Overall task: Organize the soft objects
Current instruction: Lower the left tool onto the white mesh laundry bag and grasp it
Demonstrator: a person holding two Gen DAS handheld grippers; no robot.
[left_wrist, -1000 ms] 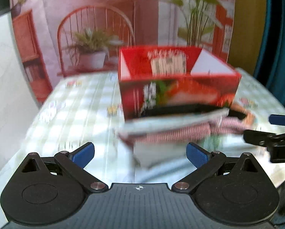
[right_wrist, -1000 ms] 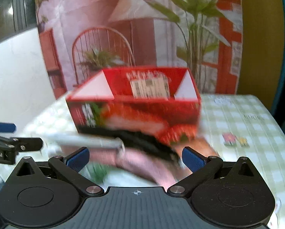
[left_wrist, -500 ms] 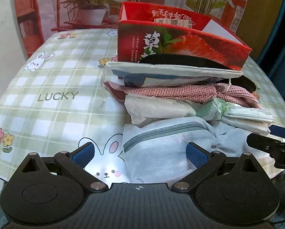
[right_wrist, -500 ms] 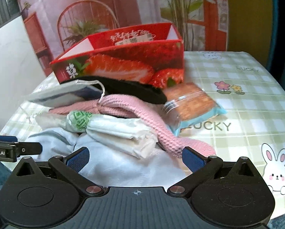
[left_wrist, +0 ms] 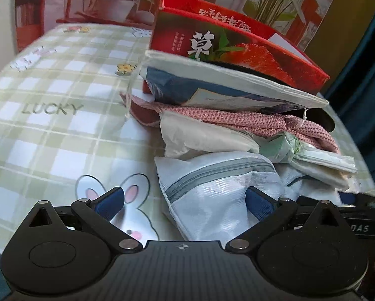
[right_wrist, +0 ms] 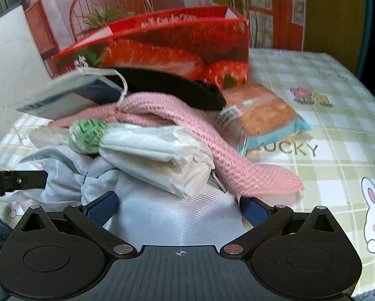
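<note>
White mesh bag straddled by both wide-open, empty grippers; if tugged, likely to topple the tissue pack and pink knit piled on top.

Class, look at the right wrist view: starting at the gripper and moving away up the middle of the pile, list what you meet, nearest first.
Right gripper → white mesh bag → white paper bundle → pink knit → black cloth → red strawberry box.

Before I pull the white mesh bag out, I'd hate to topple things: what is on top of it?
A folded white paper pack rests on the white mesh bag, with the pink knit draped above. What's inside the bag is hidden.
</note>
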